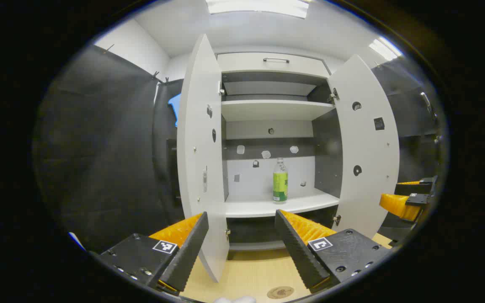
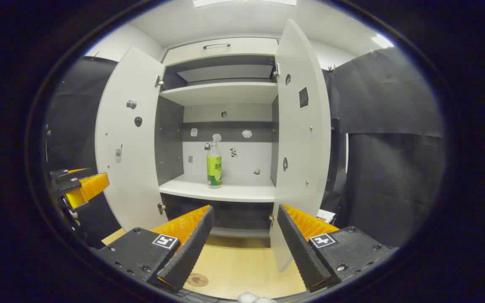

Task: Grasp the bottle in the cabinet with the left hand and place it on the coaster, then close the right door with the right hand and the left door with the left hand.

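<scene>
The bottle [image 1: 280, 180] stands upright on the lower shelf [image 1: 267, 207] of the white cabinet [image 1: 267, 110], with the left door [image 1: 200, 155] and the right door [image 1: 366, 151] both swung wide open. In the left gripper view the left gripper [image 1: 240, 248] hangs short of the cabinet above the wooden bench [image 1: 246, 275], fingers spread apart and holding nothing; the round coaster [image 1: 280, 292] lies on the bench between them, and the other gripper's orange fingers peek in at the right edge. In the right gripper view the right gripper [image 2: 244, 248] likewise has its fingers apart and empty, with the coaster near its left finger and the right door's edge rising between the fingers.
</scene>
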### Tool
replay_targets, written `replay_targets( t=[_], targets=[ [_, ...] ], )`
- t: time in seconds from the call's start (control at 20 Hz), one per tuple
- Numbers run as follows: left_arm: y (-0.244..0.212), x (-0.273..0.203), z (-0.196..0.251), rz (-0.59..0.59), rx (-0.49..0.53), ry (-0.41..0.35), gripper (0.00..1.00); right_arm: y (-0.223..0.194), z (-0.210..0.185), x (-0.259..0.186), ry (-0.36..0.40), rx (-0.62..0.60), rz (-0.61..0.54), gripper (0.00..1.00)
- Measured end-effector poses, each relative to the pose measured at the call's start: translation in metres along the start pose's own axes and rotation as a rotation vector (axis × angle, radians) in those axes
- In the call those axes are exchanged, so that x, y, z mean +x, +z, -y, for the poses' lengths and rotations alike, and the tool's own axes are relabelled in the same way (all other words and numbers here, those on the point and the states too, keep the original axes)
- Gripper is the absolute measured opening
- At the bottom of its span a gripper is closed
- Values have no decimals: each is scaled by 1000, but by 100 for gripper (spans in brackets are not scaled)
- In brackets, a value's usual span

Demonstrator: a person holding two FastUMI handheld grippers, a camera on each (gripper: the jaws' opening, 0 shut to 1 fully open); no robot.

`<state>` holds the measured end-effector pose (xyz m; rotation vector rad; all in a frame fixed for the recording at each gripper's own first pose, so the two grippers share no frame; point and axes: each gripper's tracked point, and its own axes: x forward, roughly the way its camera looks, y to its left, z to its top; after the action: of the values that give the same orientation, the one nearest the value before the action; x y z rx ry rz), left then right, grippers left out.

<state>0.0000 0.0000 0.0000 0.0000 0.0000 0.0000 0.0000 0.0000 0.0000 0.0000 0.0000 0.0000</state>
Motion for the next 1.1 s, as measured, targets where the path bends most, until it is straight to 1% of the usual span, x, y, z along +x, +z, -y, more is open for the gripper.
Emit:
replay_targets(
  t=[0.45,0.55,0.9,1.1],
  targets=[
    [2,-9,6,-2,26,-12,97,7,11,-9,-33,18,7,98],
    [3,-9,6,-3,26,-14,97,7,11,-12,-33,17,10,99],
    [0,-12,5,-11,22,-9,97,5,11,-16,-31,14,6,98],
    [-3,3,8,-6,30,-12,98,6,12,-12,-27,15,8,99]
  ],
)
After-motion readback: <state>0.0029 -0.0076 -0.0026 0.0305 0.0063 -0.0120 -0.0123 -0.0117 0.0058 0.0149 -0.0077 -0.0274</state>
